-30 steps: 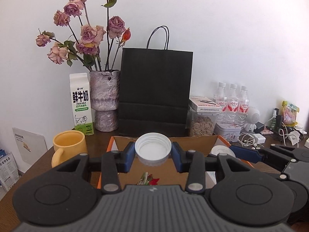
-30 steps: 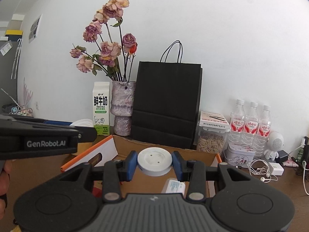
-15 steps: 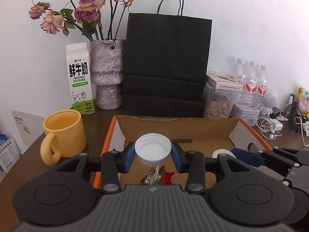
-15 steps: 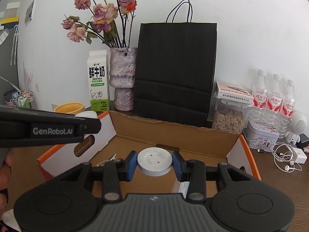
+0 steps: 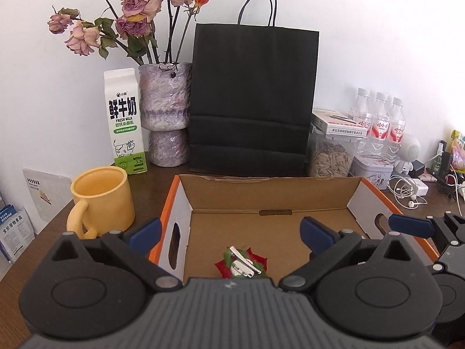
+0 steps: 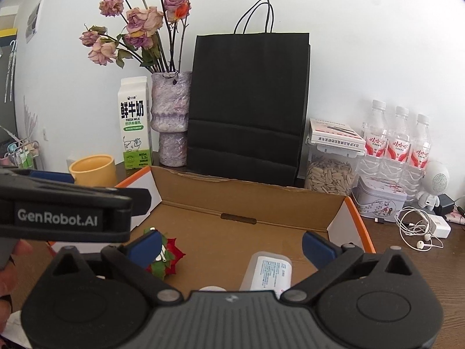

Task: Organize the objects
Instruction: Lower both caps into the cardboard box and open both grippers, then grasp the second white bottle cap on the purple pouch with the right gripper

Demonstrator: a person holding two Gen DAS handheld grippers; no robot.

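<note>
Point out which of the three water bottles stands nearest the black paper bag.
The leftmost water bottle, beside the seed jar; the other two stand further right, toward the white speaker.

A plain white wall (image 5: 377, 43) runs behind a dark brown wooden table (image 6: 392, 238), evenly lit by soft daylight with no hard shadows. Against the wall stand a black paper bag (image 5: 252, 99), a mottled purple vase (image 5: 165, 110) of dried roses, a milk carton (image 5: 123, 122) and three water bottles (image 6: 398, 142). At far left (badly warped by the lens) hangs what may be a dark panel (image 6: 7, 87).
</note>
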